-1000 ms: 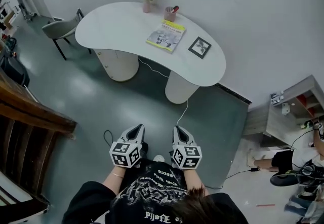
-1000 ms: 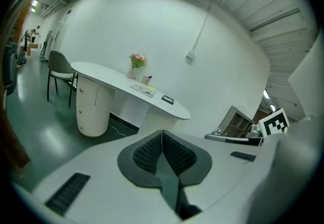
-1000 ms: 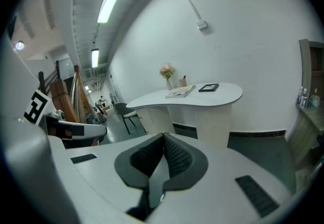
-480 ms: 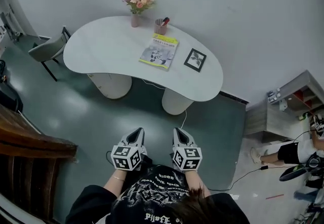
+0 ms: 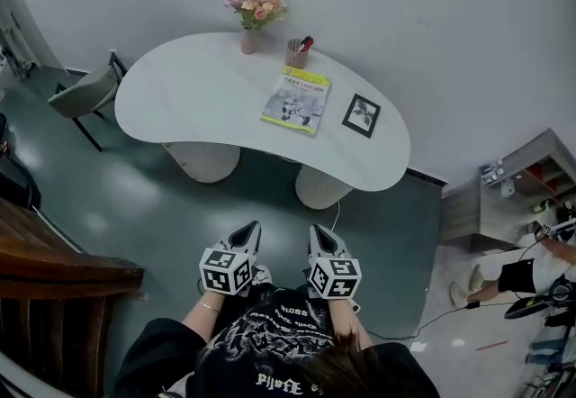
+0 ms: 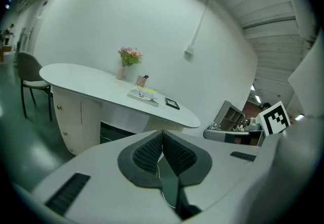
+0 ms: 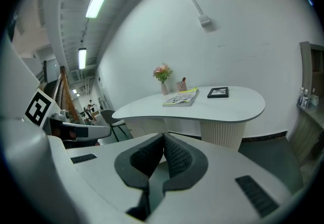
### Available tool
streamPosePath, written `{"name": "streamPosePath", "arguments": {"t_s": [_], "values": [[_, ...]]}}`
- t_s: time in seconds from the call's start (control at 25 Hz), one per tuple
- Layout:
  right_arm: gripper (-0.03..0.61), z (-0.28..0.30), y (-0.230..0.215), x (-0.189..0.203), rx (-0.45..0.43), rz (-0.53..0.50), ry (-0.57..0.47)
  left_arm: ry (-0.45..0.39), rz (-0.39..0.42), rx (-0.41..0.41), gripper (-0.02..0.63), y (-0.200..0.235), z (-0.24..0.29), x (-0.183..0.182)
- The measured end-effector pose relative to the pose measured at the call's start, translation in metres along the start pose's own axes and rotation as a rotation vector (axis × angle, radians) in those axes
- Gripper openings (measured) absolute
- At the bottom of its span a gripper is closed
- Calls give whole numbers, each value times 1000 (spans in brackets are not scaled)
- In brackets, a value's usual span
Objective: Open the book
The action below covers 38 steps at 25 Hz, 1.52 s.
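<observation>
A closed book [image 5: 296,101] is lying cover-up on a white curved bench [image 5: 180,90], toward the bench's right half. A pen cup [image 5: 297,53] is standing just beyond it and a small picture frame [image 5: 361,114] is lying to its right. The book's long axis is running near to far, slightly slanted. A person [image 5: 270,347] is standing well back from the bench, holding the left gripper [image 5: 251,227] and right gripper [image 5: 317,230] side by side, both aiming at it. Both pairs of fingers [image 6: 147,153] are clenched (nothing between them). The book is lying ahead and well apart, marginally closer to the right gripper.
</observation>
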State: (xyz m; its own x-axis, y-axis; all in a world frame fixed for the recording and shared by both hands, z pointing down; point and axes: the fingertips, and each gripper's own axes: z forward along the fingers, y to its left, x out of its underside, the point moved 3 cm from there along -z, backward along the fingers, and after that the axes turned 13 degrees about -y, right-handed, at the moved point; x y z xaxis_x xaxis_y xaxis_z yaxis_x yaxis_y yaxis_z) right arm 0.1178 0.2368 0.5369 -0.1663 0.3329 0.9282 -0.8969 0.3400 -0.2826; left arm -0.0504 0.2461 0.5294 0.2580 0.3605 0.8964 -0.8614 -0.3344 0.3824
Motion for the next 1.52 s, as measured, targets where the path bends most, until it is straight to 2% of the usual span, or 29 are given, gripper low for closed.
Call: {"name": "streamPosePath", "arguments": {"t_s": [0.16,0.4,0.6,0.72,0.88,1.0,1.16,1.32,1.52], "values": [[28,12,5,3,18,1,28,-5,27,8,25,11,2,-6],[28,22,4,-6,29,-10,23,-37,-6,-32,25,23,5,-13],[28,36,-9,-11,54,-25,1,-42,39,-49,25,29,14,-15],[28,48,-16,-15,41,-43,-3,-51,67,-73,25,34,21,-19],[28,67,-27,-39,21,-113,-65,-113,132,-92,25,34,40,-42],[28,83,-40,-59,17,-142,-112,-146,126,-102,25,33,60,-57],[28,107,-63,-73,12,-155,-126,-159,147,-117,25,34,90,-66],[28,135,-84,-86,-3,-149,-123,-181,83,-148,25,39,123,-76],[28,175,-105,-101,-31,-135,-114,-191,59,-193,25,43,163,-89]]}}
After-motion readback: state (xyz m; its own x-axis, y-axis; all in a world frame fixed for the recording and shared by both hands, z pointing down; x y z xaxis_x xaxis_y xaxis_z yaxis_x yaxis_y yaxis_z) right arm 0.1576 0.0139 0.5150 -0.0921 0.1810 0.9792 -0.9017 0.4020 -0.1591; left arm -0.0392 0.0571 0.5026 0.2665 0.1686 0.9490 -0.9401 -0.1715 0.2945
